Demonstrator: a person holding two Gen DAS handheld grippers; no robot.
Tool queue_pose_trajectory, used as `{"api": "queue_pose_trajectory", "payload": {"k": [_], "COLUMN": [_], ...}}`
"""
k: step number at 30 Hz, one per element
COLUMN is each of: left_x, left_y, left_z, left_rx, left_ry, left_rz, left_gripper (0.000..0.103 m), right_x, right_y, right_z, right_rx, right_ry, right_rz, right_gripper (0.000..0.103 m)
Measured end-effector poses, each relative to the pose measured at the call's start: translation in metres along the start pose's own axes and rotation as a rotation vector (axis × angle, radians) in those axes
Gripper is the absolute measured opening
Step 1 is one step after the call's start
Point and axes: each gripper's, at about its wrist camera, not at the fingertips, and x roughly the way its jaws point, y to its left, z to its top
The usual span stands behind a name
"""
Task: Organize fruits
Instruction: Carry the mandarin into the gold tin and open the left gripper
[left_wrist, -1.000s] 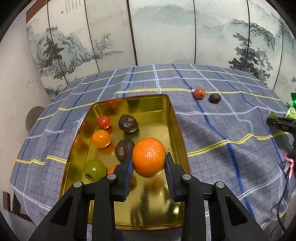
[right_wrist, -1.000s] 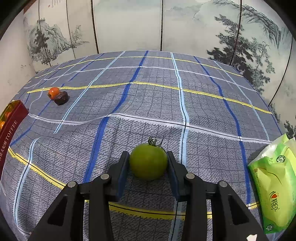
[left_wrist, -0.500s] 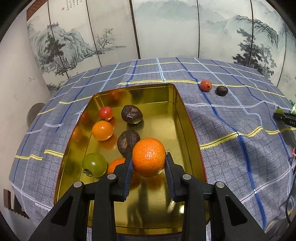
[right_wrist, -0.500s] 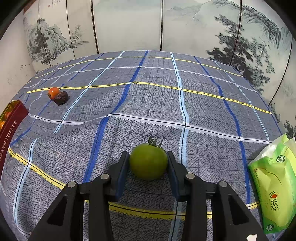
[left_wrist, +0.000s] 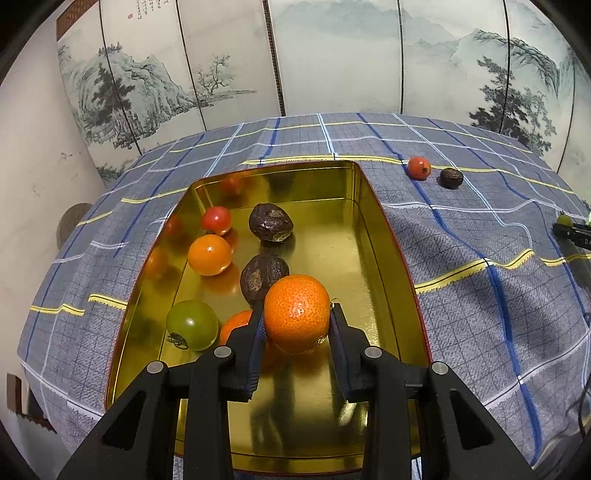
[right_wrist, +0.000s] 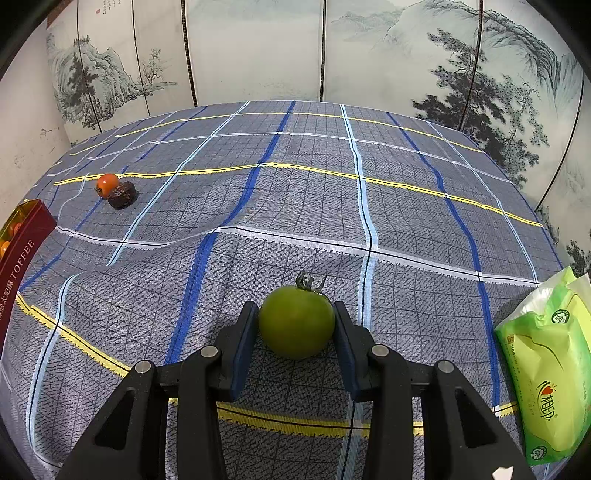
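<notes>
In the left wrist view my left gripper (left_wrist: 297, 325) is shut on an orange mandarin (left_wrist: 296, 313), held above the gold tin (left_wrist: 388, 236). The tin holds a red tomato (left_wrist: 216, 220), an orange tomato (left_wrist: 209, 254), a green tomato (left_wrist: 192, 325), two dark wrinkled fruits (left_wrist: 270, 222) and a partly hidden orange fruit (left_wrist: 236, 325). In the right wrist view my right gripper (right_wrist: 296, 328) is shut on a green tomato (right_wrist: 296, 322) just above the cloth. A small red-orange tomato (right_wrist: 107, 183) and a dark fruit (right_wrist: 122, 195) lie together on the cloth.
A checked blue-grey cloth (right_wrist: 295, 184) covers the table. A green wet-wipe pack (right_wrist: 550, 373) lies at the right edge. The tin's red side (right_wrist: 22, 254) shows at the left of the right wrist view. A painted folding screen (left_wrist: 332, 55) stands behind.
The left gripper with the mandarin has shifted further over the tin, which now sits more centred in its view. The right gripper and green tomato have stayed put.
</notes>
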Motion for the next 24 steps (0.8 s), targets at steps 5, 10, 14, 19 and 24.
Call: {"api": "queue_pose_trajectory", "payload": {"k": [5, 10, 14, 19, 24], "left_x": [-0.0007, -0.0002, 0.0001, -0.0008, -0.0016], "left_y": [-0.0004, 0.0002, -0.0004, 0.0, 0.0022], "left_z": [0.0004, 0.0007, 0.0001, -0.0002, 0.0023], "left_rx": [0.004, 0.009, 0.008, 0.006, -0.007], "left_ry": [-0.001, -0.005, -0.004, -0.009, -0.011], "left_rz": [0.007, 0.018, 0.017, 0.015, 0.008], "left_gripper": [0.034, 0.034, 0.034, 0.034, 0.034], "right_x": [-0.0001, -0.0001, -0.0001, -0.0001, -0.0001], "right_y": [0.0001, 0.0001, 0.0001, 0.0001, 0.0001], "right_z": [0.0001, 0.0001, 0.0, 0.0, 0.0001], "right_rx": [0.0, 0.0, 0.0, 0.0, 0.0], "right_ry": [0.0, 0.0, 0.0, 0.0, 0.0], "right_rz": [0.0, 0.0, 0.0, 0.0, 0.0], "right_gripper": [0.037, 0.037, 0.037, 0.037, 0.037]}}
